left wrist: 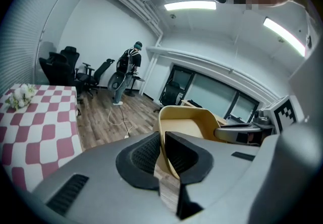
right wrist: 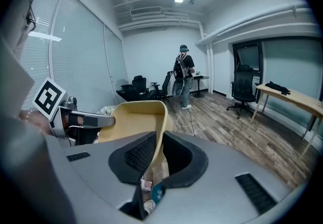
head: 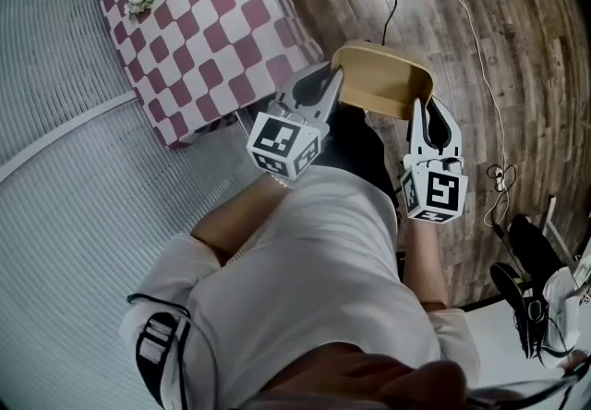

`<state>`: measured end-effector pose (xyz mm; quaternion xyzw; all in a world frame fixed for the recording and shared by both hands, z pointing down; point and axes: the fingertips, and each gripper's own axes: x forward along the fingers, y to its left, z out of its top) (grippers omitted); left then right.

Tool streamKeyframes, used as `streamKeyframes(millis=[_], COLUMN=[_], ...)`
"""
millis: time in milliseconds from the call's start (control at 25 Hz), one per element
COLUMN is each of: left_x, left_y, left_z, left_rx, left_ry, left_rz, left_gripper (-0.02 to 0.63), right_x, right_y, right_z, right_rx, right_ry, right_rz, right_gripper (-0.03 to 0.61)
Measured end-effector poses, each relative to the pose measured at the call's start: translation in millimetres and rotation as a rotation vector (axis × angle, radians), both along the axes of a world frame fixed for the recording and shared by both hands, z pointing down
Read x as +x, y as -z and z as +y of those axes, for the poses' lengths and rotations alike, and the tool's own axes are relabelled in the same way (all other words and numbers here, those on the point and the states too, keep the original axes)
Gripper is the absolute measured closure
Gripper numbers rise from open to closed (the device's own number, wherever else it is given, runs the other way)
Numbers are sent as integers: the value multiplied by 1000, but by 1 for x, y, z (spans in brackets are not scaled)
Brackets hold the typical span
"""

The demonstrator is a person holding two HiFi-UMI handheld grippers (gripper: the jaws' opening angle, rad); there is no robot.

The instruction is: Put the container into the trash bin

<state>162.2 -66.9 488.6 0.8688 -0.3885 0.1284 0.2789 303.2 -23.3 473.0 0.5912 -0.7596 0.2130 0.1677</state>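
Nearest, the left claw (head: 331, 90) is clenched on the left wall of the tan container (head: 383, 76), and the right claw (head: 422, 113) is clenched on its right wall. The container is held open side up over the dark trash bin (head: 358, 145). The near edge of the checkered surface (head: 203, 20) lies just left of the left claw. Far and right, the wood floor (head: 517, 48) is open except for a white cable (head: 476, 30).
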Motion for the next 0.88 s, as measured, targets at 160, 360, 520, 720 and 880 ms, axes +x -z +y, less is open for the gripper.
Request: streamKeyframes(millis=[160, 360, 520, 720, 880], left_x=[-3, -1, 10, 11, 13], left_y=[-41, -79, -128, -206, -269], left_z=[7, 12, 16, 17, 15], left_rx=[-71, -93, -139, -207, -235], left_ry=[-4, -1, 11, 22, 47], left_rz=[-1, -24, -34, -59, -100], left_gripper=[558, 558, 558, 558, 558], right_x=[-2, 0, 12, 14, 18], right_y=[-40, -78, -128, -207, -274], right_z=[6, 10, 12, 13, 7], right_rx=[-65, -103, -134, -164, -201], right_ry=[-8, -17, -32, -25, -27], right_rz=[8, 13, 19, -7, 0], right_gripper=[514, 514, 516, 518, 518])
